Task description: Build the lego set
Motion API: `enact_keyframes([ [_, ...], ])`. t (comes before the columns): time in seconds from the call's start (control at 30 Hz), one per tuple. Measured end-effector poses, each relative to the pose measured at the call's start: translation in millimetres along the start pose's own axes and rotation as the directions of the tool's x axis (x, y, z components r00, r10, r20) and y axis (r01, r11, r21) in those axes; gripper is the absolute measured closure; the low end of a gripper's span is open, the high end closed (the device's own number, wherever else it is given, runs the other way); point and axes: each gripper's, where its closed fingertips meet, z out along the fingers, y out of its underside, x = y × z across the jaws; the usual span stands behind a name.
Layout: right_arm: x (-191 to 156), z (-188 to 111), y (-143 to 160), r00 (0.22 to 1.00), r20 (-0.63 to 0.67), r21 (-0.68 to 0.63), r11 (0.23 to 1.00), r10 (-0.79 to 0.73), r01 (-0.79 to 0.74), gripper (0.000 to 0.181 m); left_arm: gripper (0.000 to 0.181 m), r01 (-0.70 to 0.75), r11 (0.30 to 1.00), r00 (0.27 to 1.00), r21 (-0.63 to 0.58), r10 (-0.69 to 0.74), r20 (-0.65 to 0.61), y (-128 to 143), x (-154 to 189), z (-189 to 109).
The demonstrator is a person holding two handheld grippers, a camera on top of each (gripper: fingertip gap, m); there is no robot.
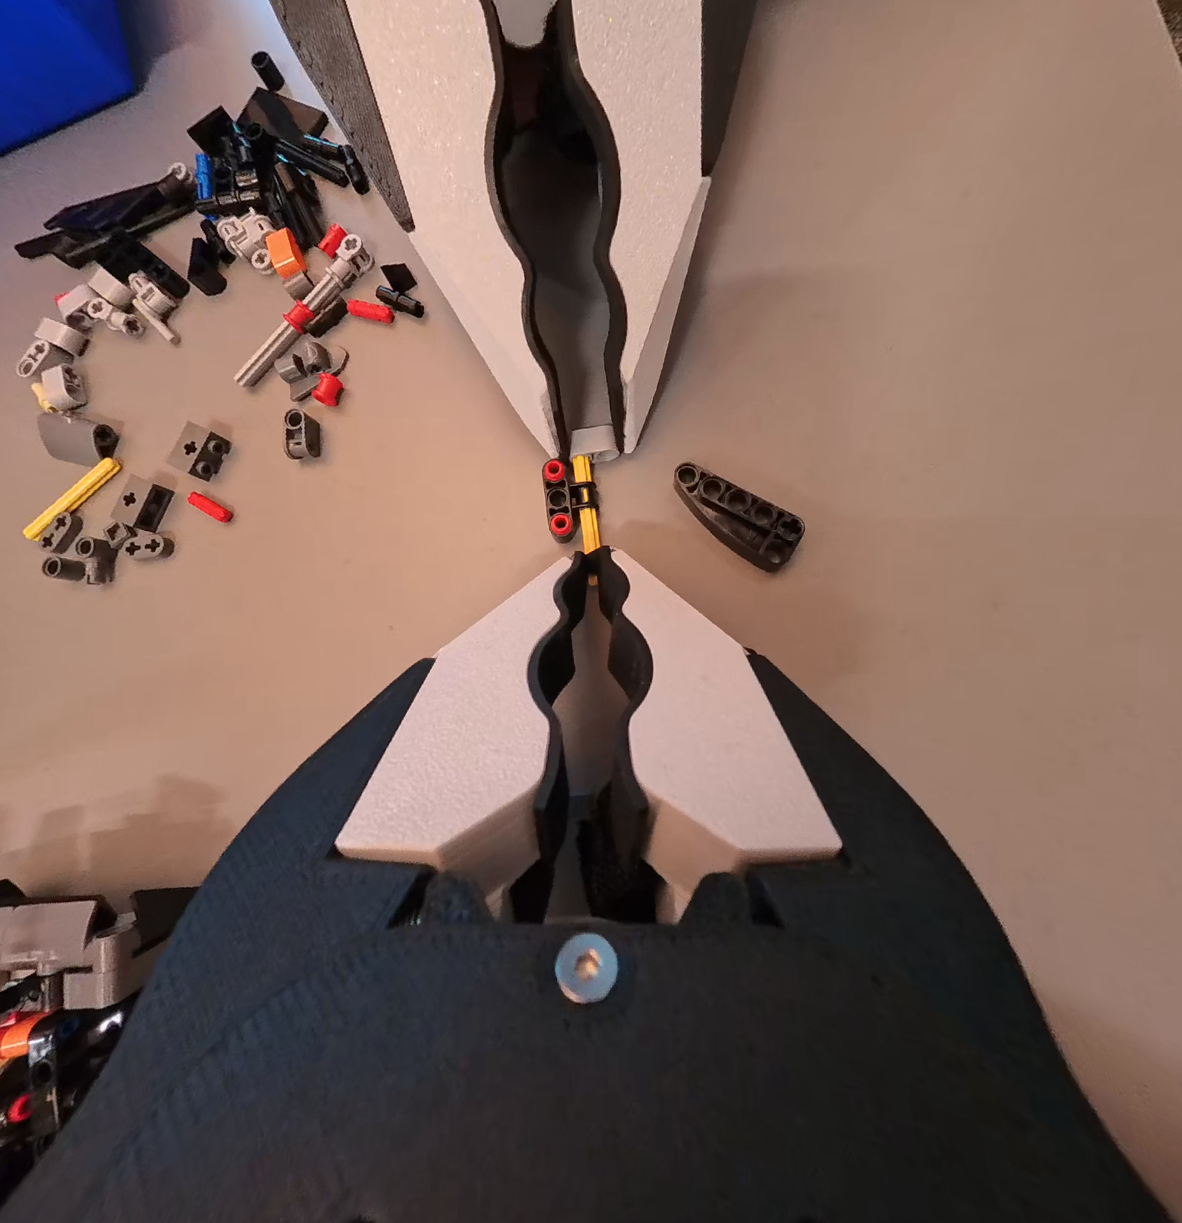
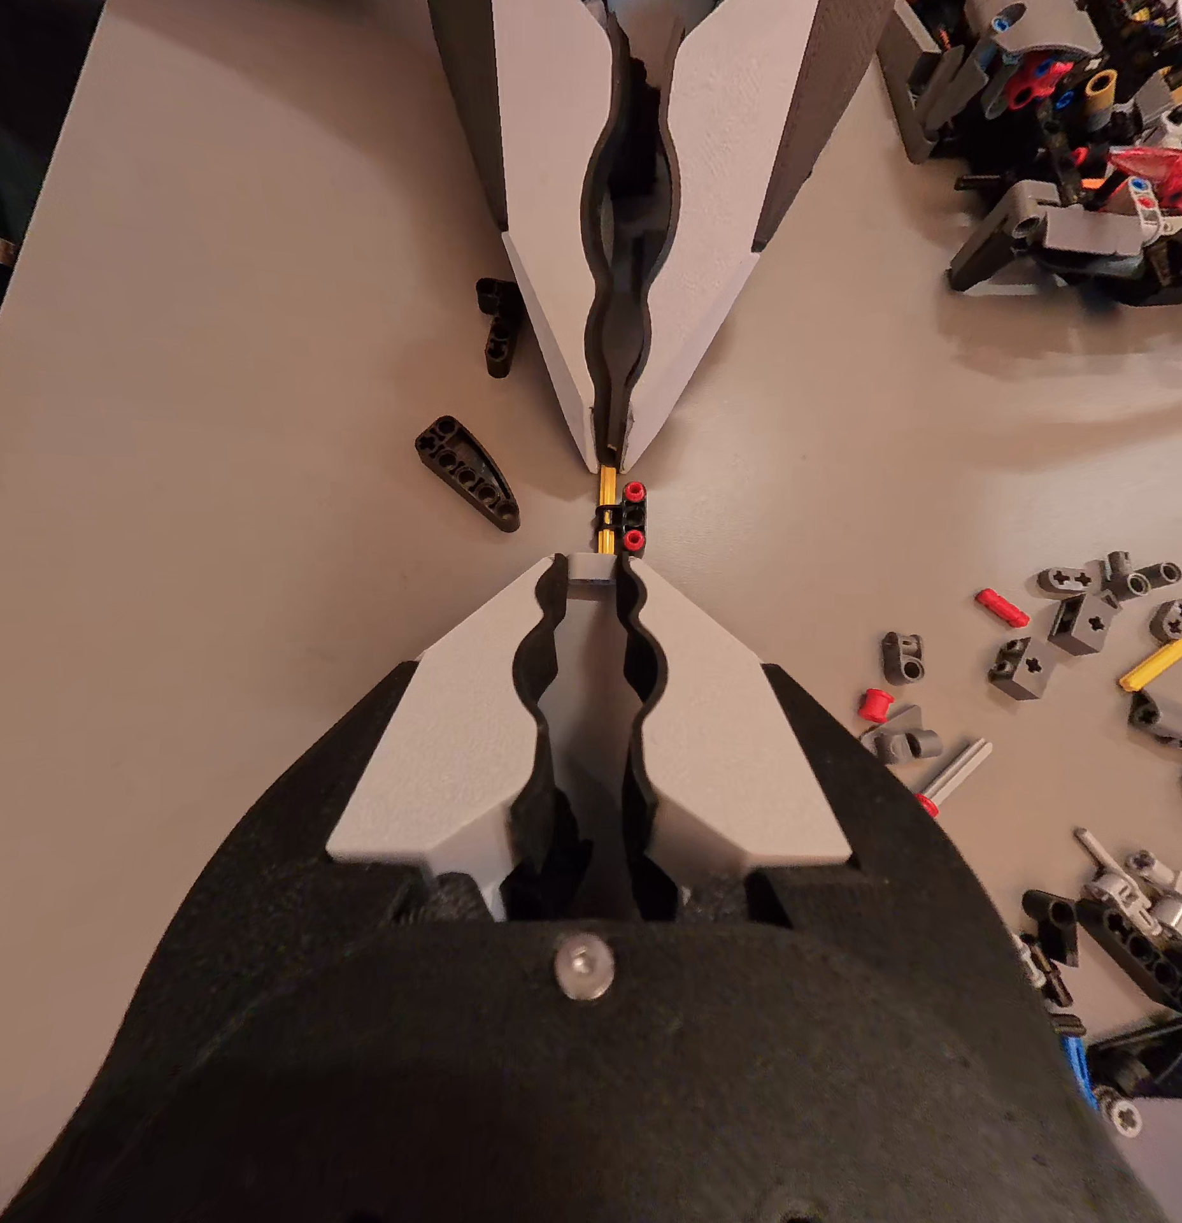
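Observation:
A yellow axle (image 1: 585, 499) spans the gap between my two grippers above the table. A small black connector with two red pins (image 1: 556, 501) sits on its middle. My left gripper (image 1: 595, 562) is shut on the axle's near end. My right gripper (image 1: 591, 451) comes in from the top, shut on a grey piece (image 1: 595, 439) that meets the axle's far end. In the right wrist view, my right gripper (image 2: 591, 562) holds the grey piece (image 2: 591, 570), with the axle (image 2: 607, 509), the connector (image 2: 635, 516) and the left gripper (image 2: 608, 458) beyond it.
A black tapered beam (image 1: 740, 516) lies on the table beside the axle; it also shows in the right wrist view (image 2: 466, 473), near a small black beam (image 2: 499, 324). Loose pieces (image 1: 211, 298) lie scattered. A partly built model (image 2: 1071, 145) and a blue box (image 1: 39, 66) stand nearby. Only a small space, under 4 cm, lies between the two pairs of fingers.

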Motion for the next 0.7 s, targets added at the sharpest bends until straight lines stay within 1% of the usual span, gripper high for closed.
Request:
enact_keyframes([
  [0.23, 0.0, 0.0, 0.4, 1.000, -0.016, -0.059, 0.998, -0.007, 0.006, 0.168, 0.179, 0.010, 1.000, 1.000, 0.002, -0.010, 0.006, -1.1, -0.9, 0.9],
  [0.7, 1.9, 2.4, -1.3, 1.000, -0.010, -0.062, 0.998, -0.003, 0.003, 0.169, 0.179, 0.023, 1.000, 1.000, 0.014, -0.023, 0.007, -4.1, -1.5, 3.1],
])
